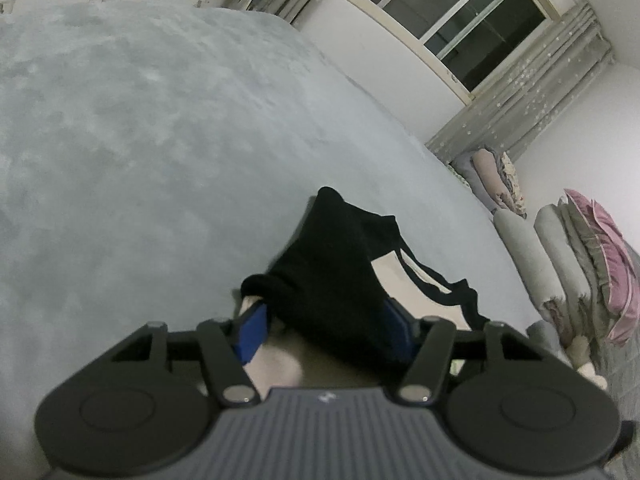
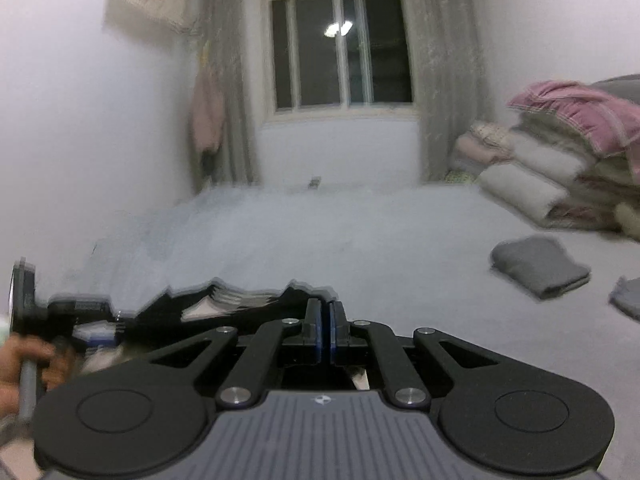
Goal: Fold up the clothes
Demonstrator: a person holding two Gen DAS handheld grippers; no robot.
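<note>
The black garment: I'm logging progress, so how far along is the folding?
Done: a folded grey piece lies on the bed, a second grey one beside it. In hand: the black garment sits bunched between the left claw's pads; the right claw is shut beside it. Left: flattening and folding it.

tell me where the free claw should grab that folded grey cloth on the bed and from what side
Take the folded grey cloth at its thick rolled edge nearest the camera, coming in low from the near side. It lies flat on the bed, so that raised fold is probably the only lip the right claw could pinch.
</note>
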